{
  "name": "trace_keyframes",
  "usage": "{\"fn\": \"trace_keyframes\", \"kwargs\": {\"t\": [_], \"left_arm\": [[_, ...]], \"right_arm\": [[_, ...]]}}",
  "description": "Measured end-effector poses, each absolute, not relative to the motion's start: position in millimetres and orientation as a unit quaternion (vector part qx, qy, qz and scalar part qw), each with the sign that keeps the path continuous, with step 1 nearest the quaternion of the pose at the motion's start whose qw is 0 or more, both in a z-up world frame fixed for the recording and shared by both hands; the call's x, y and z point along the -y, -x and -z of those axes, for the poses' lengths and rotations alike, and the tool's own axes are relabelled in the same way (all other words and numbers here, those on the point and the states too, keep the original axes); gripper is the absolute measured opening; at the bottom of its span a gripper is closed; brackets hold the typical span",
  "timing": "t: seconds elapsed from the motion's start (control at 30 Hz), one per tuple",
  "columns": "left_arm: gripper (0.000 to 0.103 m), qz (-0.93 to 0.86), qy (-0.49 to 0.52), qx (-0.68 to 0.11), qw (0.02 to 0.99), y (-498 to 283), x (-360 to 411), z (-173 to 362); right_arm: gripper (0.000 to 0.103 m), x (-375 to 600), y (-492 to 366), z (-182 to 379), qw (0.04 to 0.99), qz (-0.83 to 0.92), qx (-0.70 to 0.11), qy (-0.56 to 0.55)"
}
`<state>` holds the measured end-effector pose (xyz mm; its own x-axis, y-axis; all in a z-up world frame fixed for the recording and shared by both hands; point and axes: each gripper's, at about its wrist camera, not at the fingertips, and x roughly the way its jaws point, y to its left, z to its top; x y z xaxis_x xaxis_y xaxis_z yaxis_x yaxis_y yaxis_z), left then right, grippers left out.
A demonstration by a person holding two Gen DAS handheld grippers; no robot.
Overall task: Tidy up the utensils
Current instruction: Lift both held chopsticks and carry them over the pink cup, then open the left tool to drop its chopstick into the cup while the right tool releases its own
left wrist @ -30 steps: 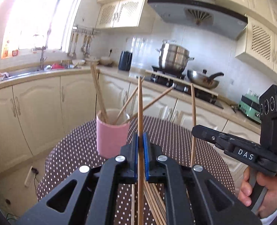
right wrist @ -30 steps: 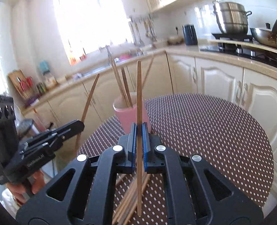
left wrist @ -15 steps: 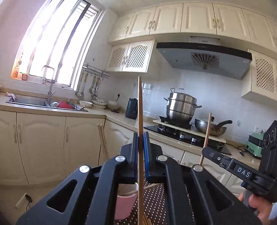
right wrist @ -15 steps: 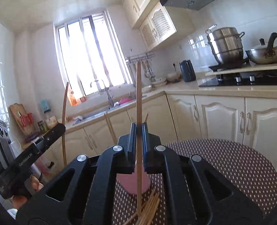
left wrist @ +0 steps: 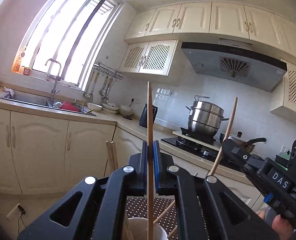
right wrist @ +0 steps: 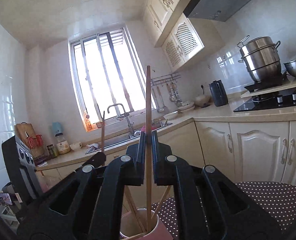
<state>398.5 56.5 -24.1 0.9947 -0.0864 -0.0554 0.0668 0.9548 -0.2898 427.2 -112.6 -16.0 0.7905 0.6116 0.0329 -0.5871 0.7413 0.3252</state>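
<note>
My left gripper [left wrist: 150, 150] is shut on a wooden chopstick [left wrist: 150, 120] held upright; its lower end hangs over the mouth of the pink cup [left wrist: 139, 225]. My right gripper [right wrist: 147, 140] is shut on another upright chopstick [right wrist: 148, 104] whose lower end reaches into the pink cup [right wrist: 154, 232], where several chopsticks [right wrist: 133, 208] lean. The right gripper also shows in the left wrist view [left wrist: 228, 148], gripping its chopstick [left wrist: 229, 128]. The left gripper shows in the right wrist view [right wrist: 99, 157] with its chopstick [right wrist: 103, 132].
The cup stands on a round table with a brown dotted cloth [right wrist: 272, 198]. Cream cabinets [left wrist: 39, 152], a sink [left wrist: 33, 101], a black kettle [right wrist: 218, 93] and a steel pot on the stove [left wrist: 207, 118] line the counter behind.
Both grippers have risen and tilted upward with their chopsticks and now stand above the cup. The loose chopsticks on the table have dropped out of view.
</note>
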Motion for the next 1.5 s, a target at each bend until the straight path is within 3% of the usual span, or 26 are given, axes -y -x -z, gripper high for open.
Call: {"fn": "trace_keyframes", "kwargs": {"t": [0.4, 0.87, 1.0, 1.17, 1.37, 1.43, 1.47, 1.5], "left_arm": [[0.006, 0.038, 0.143, -0.061, 0.987, -415, -61, 59], [0.006, 0.046, 0.122, -0.073, 0.989, -393, -57, 56], [0.027, 0.044, 0.124, -0.071, 0.989, -386, -59, 54], [0.028, 0.043, 0.118, -0.077, 0.989, -379, -59, 50], [0.04, 0.035, 0.115, -0.082, 0.989, -371, -62, 48], [0.044, 0.032, 0.116, -0.087, 0.989, -369, -64, 48], [0.044, 0.032, 0.117, -0.089, 0.989, -368, -65, 47], [0.045, 0.031, 0.118, -0.091, 0.988, -367, -65, 47]], "right_arm": [[0.006, 99, -425, 33, 0.927, -0.346, -0.06, -0.13], [0.007, 95, -419, 28, 0.931, -0.334, -0.09, -0.117], [0.007, 95, -415, 24, 0.933, -0.328, -0.093, -0.111], [0.007, 94, -411, 22, 0.934, -0.326, -0.101, -0.105], [0.007, 89, -408, 24, 0.934, -0.322, -0.12, -0.098], [0.013, 88, -408, 24, 0.934, -0.319, -0.127, -0.099], [0.024, 89, -408, 24, 0.935, -0.315, -0.127, -0.099], [0.041, 90, -407, 23, 0.936, -0.312, -0.126, -0.1]]}}
